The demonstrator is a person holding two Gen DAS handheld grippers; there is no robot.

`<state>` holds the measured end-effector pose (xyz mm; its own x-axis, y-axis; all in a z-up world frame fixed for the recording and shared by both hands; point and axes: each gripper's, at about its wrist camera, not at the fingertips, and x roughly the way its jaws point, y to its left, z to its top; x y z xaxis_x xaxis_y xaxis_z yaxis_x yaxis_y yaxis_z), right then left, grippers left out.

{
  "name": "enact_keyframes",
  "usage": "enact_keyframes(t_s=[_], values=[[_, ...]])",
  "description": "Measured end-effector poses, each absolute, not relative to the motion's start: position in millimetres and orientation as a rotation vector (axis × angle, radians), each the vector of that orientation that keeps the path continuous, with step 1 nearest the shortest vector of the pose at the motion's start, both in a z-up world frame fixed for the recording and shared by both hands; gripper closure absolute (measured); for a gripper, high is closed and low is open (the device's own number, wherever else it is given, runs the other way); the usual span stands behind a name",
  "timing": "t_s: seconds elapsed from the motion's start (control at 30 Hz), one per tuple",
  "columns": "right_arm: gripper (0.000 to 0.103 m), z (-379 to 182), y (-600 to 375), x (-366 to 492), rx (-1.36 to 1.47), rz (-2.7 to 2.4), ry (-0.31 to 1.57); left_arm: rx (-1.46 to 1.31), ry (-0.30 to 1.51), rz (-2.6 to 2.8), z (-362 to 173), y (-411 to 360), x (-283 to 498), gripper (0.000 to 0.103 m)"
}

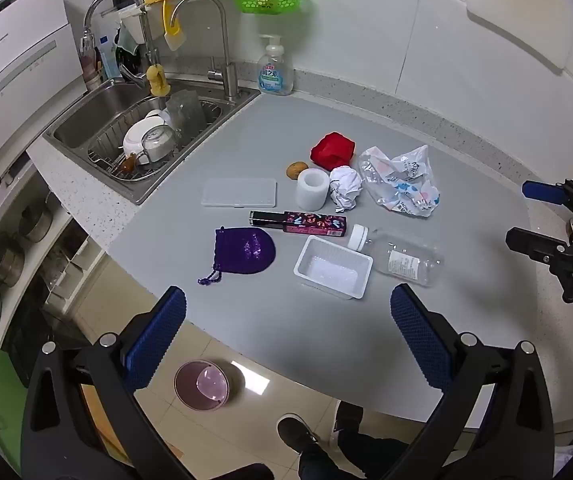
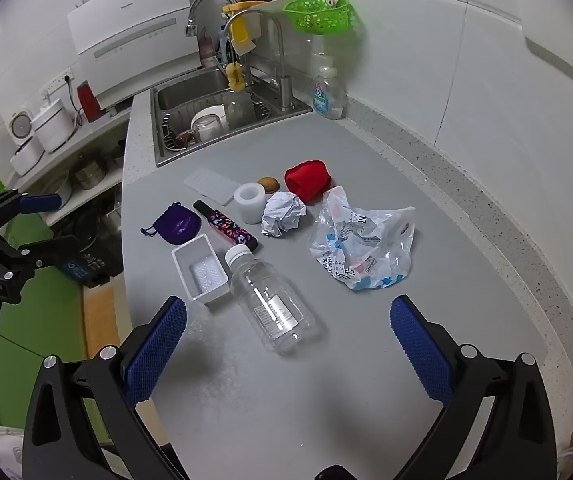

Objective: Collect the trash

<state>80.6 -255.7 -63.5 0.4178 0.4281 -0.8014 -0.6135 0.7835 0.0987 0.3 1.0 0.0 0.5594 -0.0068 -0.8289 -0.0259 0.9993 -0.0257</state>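
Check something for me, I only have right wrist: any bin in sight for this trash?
Observer: Yes. In the left wrist view, a round pink container sits on the floor, below the near edge of the counter. It looks like a bin.
Operator: Anything beside it?
Observer: The person's dark shoe stands to its right, apart from it.
Operator: Left gripper carrying anything?
Observer: No. The left gripper is open with nothing between its fingers, and it hovers just short of the white tray.
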Motion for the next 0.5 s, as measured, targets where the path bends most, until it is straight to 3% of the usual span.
enact_keyframes(t_s=[0.5], values=[[0.005, -62.4, -253.8, 78.5, -0.229, 0.655, 0.929, -0.021, 0.974, 0.024, -1.7, -2.1, 3.0, 0.003]])
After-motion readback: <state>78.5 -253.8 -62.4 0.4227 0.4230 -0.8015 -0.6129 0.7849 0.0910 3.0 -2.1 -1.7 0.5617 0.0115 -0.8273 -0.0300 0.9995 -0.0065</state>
